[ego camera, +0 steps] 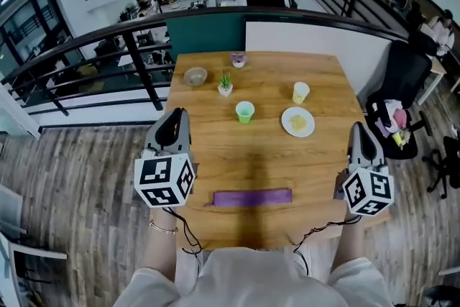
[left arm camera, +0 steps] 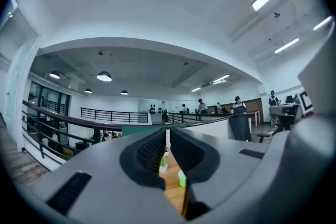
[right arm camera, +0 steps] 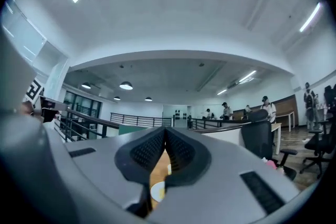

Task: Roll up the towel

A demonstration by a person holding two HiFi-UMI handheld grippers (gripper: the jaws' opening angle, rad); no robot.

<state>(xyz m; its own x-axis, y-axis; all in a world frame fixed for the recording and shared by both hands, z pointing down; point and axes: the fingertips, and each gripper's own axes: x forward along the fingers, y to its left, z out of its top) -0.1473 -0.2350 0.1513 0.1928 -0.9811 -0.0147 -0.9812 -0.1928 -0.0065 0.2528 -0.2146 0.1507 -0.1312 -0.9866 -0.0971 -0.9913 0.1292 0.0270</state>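
A purple towel (ego camera: 251,198) lies as a long narrow roll near the front edge of the wooden table (ego camera: 215,154). Both grippers are raised level above the table's sides, away from the towel. My left gripper (ego camera: 175,117) hovers over the left edge, its jaws closed to a thin slit with nothing between them (left arm camera: 167,136). Over the right edge, my right gripper (ego camera: 359,131) is also shut and empty (right arm camera: 166,136). Neither gripper view shows the towel.
Farther back on the table stand a green cup (ego camera: 245,111), a yellow cup (ego camera: 300,92), a white plate (ego camera: 297,121), a small potted plant (ego camera: 226,85), a bowl (ego camera: 195,76) and a small cup (ego camera: 238,60). A black chair (ego camera: 402,97) stands right; a railing (ego camera: 144,36) runs behind.
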